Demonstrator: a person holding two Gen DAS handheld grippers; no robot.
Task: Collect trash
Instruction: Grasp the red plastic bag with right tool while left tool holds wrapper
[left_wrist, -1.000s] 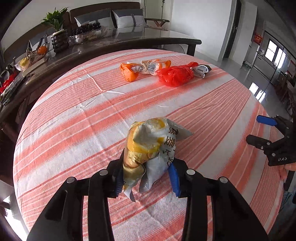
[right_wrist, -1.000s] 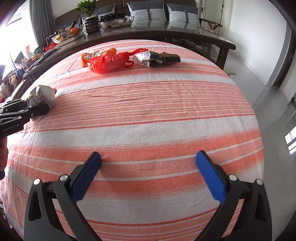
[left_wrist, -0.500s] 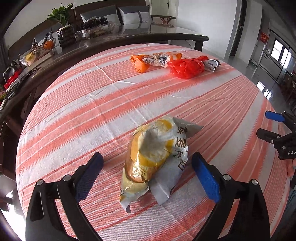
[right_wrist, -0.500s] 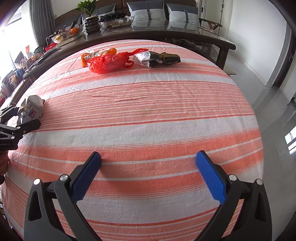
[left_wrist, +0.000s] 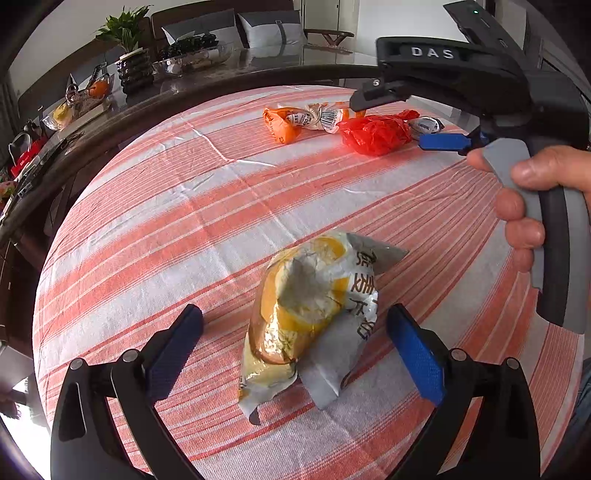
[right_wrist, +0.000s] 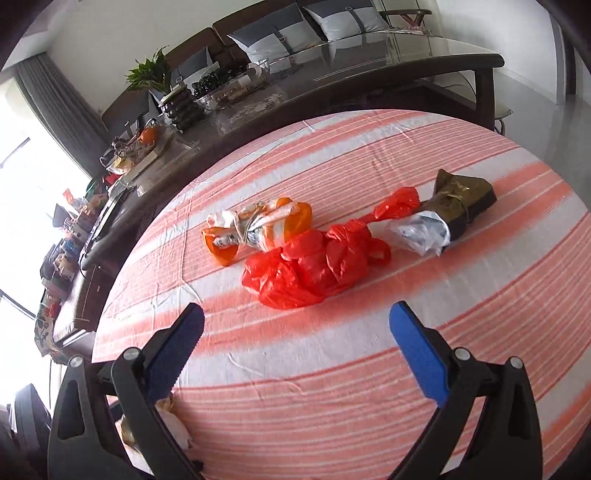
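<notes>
My left gripper (left_wrist: 293, 349) has just been opening, yellow snack bag (left_wrist: 314, 310) between released fingers; right gripper (right_wrist: 295, 349) released; three wrappers uncollected.

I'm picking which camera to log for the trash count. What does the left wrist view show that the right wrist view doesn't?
Only the left wrist view shows the yellow snack bag whole, lying untouched between the left gripper pads, whose jaws have just been opening, plus the person's hand on the other gripper's handle. Only the right wrist view shows the dark green packet and the open right gripper nearing the pile. Both share the red plastic bag, the orange wrapper and the striped tablecloth.
</notes>
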